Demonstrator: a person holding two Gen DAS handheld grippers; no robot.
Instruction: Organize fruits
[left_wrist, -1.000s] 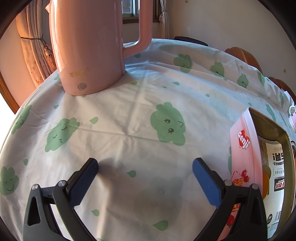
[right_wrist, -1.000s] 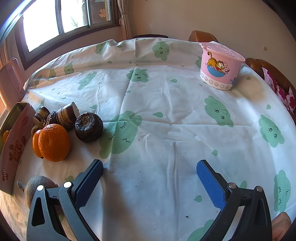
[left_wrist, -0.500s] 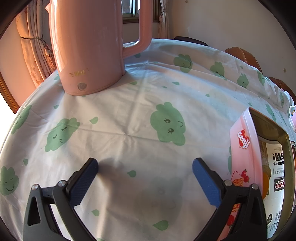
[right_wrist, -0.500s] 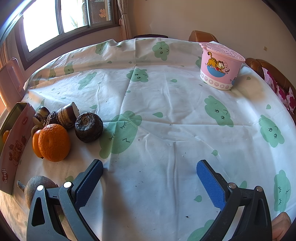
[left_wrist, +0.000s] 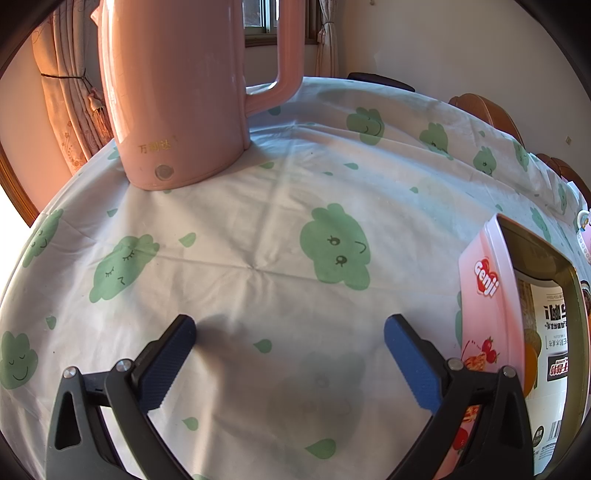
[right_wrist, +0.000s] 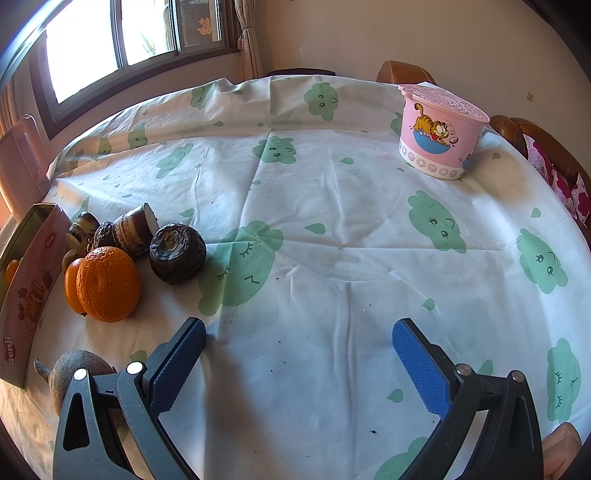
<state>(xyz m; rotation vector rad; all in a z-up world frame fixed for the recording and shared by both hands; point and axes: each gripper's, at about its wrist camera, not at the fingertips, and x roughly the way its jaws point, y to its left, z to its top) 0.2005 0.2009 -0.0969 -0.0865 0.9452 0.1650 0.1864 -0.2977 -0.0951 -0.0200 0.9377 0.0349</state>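
**Both grippers wait wide open, fruit heaped beside the box**

The right gripper (right_wrist: 299, 354) hovers low over the tablecloth (right_wrist: 332, 206) with its blue pads spread wide and nothing between them; the left gripper (left_wrist: 290, 350) is likewise released and empty, aimed at bare cloth in front of the pink kettle (left_wrist: 177, 92). Neither touches any fruit, which suggests sorting has not yet started

The fruit lies in one tight cluster to the right gripper's left: a large orange (right_wrist: 109, 284) in front, a smaller orange (right_wrist: 71, 284) tucked just behind it, and dark brown water chestnuts (right_wrist: 177, 253) piled against each other. A rounder brown one (right_wrist: 79, 369) sits apart, partly hidden behind the gripper's left finger. All of it is pressed up near the open pink box (right_wrist: 26, 295), probably because that box is where it belongs; something orange already shows inside it in both views

The box lies between the two grippers, so either can reach it, yet the pile is on the right gripper's side. The large orange looks like the easiest first pick: it is nearest and unobstructed. The pink lidded tub (right_wrist: 441, 136) stands well apart at the far edge and seems uninvolved
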